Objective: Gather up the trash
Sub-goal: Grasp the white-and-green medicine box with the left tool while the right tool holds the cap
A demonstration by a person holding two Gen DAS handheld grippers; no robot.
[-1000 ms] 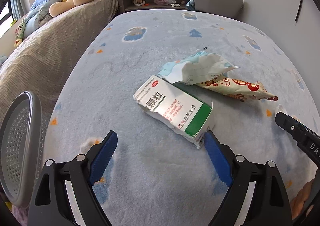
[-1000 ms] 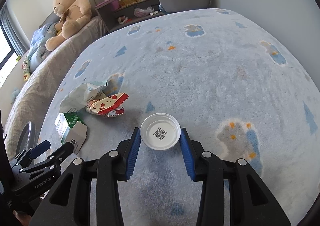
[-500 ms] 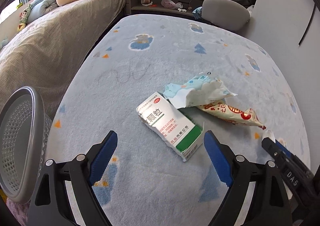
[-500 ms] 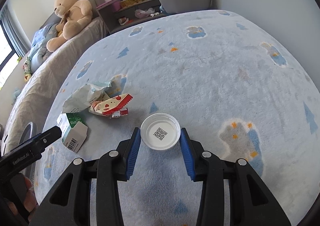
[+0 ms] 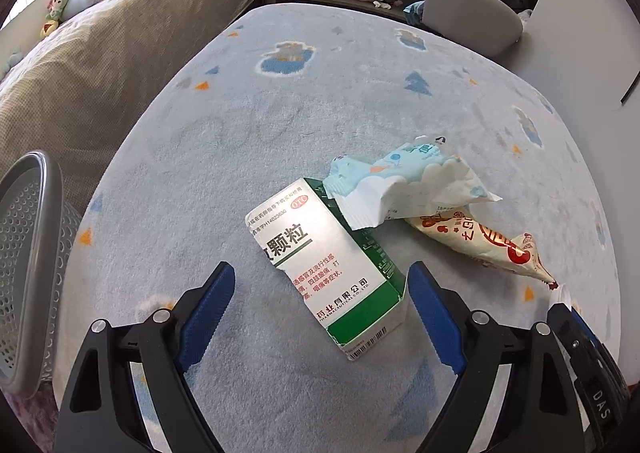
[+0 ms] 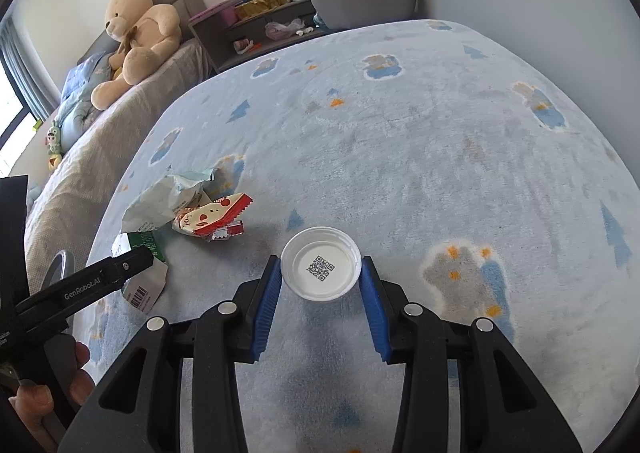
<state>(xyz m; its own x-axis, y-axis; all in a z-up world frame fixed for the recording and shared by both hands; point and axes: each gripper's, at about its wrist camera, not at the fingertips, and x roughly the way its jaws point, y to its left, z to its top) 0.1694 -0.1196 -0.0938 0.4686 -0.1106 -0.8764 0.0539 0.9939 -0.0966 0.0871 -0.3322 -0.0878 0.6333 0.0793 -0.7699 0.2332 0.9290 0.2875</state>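
We had the left gripper spread wide, medicine box on the rug between its fingers, long axis 11-to-5. Right gripper clamped the white lid.

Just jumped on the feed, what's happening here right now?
Trash pickup on a bedroom rug. The right gripper is clamped on a white plastic lid. The left gripper is open, its jaws on either side of the near end of a green-and-white medicine box without gripping it. A crumpled blue wrapper and a red snack wrapper lie just beyond the box. A grey mesh bin stands at the left.
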